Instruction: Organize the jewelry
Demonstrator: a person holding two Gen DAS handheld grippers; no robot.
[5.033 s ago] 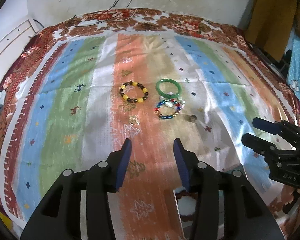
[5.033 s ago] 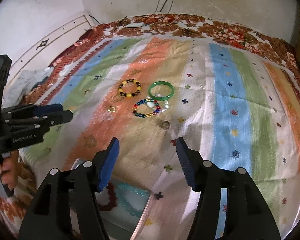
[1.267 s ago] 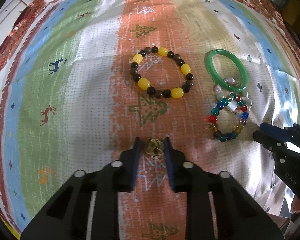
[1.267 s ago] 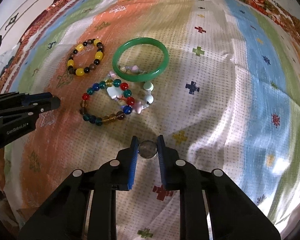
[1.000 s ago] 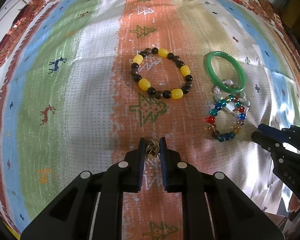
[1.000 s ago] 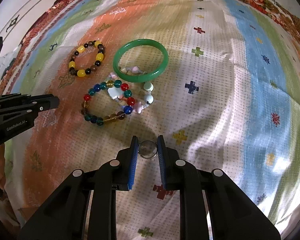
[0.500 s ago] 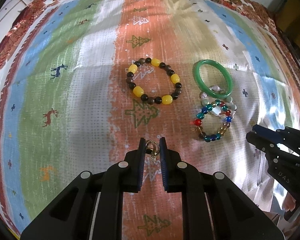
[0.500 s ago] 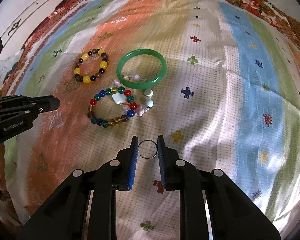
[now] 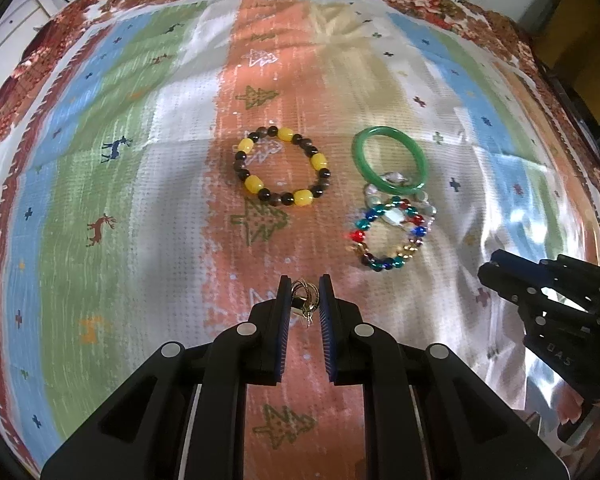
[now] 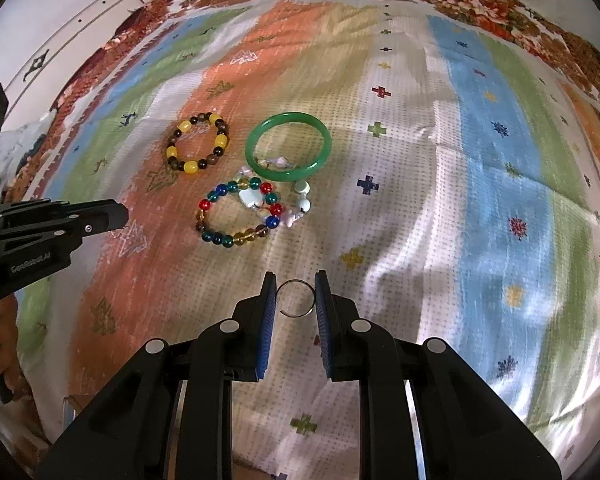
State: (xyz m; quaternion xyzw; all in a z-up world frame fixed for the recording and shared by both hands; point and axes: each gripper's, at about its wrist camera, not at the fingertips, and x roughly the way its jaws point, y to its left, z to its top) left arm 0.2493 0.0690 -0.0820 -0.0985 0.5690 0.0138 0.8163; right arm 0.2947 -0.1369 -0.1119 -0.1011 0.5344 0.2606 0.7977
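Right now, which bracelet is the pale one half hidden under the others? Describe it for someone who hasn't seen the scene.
On the striped bedspread, find the green bangle. The pale heart-bead bracelet runs from inside the bangle, under its near rim, to the multicolored glass-bead bracelet. Its milky white and mint beads set it apart; the yellow-and-brown bead bracelet lies apart, left.

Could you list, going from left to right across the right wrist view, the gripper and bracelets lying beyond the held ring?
left gripper → yellow-and-dark bead bracelet → multicoloured bead bracelet → green bangle. The pale charm bracelet lies partly under the bangle and the multicoloured one, so I left it out.
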